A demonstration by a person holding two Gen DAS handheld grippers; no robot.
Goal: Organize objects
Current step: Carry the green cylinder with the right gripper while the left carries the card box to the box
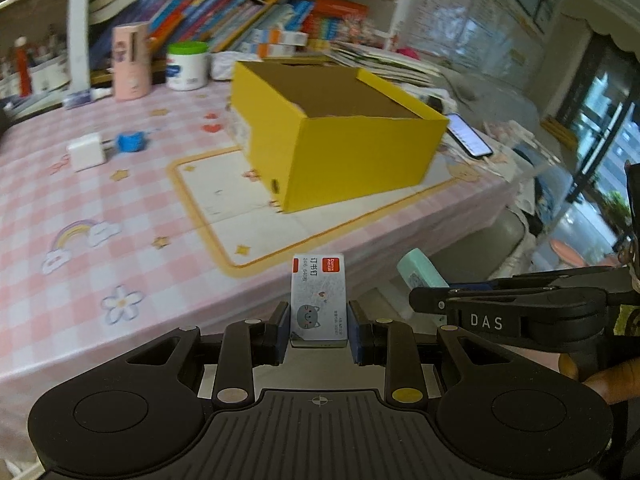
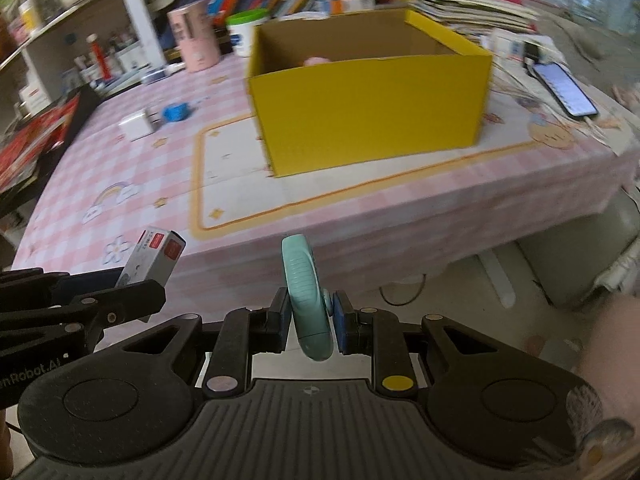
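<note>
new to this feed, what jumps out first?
The big open yellow box in the middle of the pink checked table grabs the eye. Next, both claws are loaded in front of the table edge: the left claw is shut on a small staples box, the right claw on a mint-green stapler. A lit phone lies right of the box.

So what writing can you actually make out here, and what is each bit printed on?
"订书钉": on the small staple box clamped in the left claw.
"DAS": on the right claw's black arm, seen from the left wrist camera.
"nRobot.AI", cut off at the picture's edge: on the left claw's black body, seen from the right wrist camera.
Smaller print on the staple box, the book spines and the phone screen: too small or blurred.
</note>
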